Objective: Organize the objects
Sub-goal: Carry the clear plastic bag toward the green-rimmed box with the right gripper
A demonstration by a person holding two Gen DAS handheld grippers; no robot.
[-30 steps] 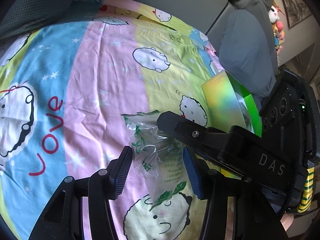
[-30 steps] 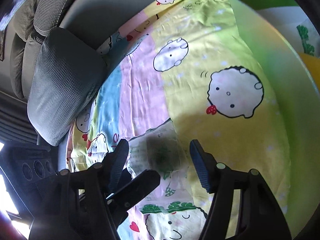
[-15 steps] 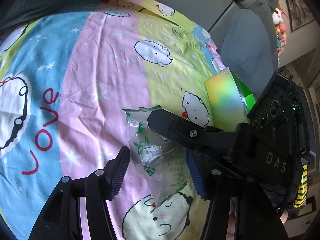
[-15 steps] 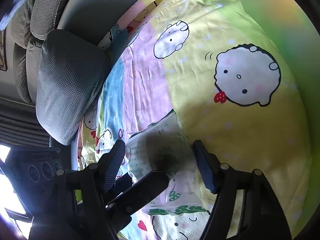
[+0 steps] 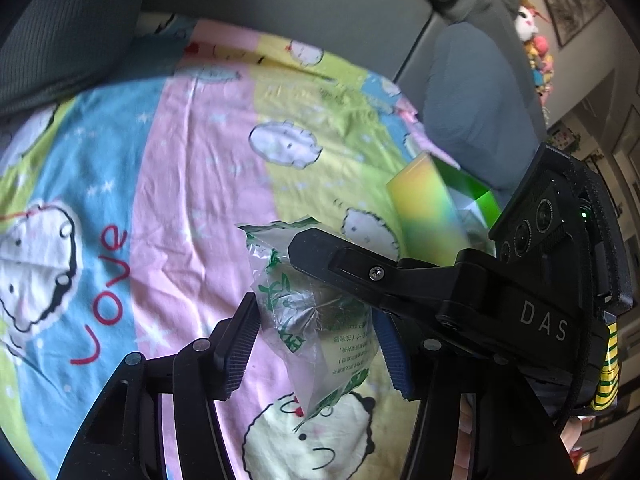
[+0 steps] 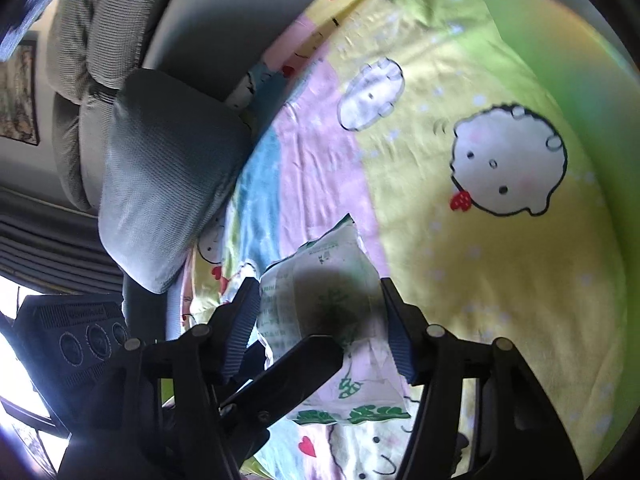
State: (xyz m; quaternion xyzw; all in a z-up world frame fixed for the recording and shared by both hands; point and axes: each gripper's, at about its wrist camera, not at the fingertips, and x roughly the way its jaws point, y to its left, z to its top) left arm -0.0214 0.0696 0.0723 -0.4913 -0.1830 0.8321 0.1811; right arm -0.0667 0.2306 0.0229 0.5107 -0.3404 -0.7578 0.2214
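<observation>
A crinkled clear plastic bag with green print lies on the cartoon bedsheet. In the left wrist view it sits between my left gripper's open fingers, and one black finger of the right gripper reaches over it from the right. In the right wrist view the same bag lies between my right gripper's open fingers, with a finger of the left gripper under it at lower left. Neither gripper is closed on the bag. A green and yellow box stands to the right.
Grey sofa cushions border the sheet at the back and right; another grey cushion lies left in the right wrist view. The green box wall fills the right edge there. Stuffed toys sit far right.
Both grippers have moved in closer around the plastic bag, which now sits between the fingers of each. The bag looks more bunched up. The jaws stay open.
</observation>
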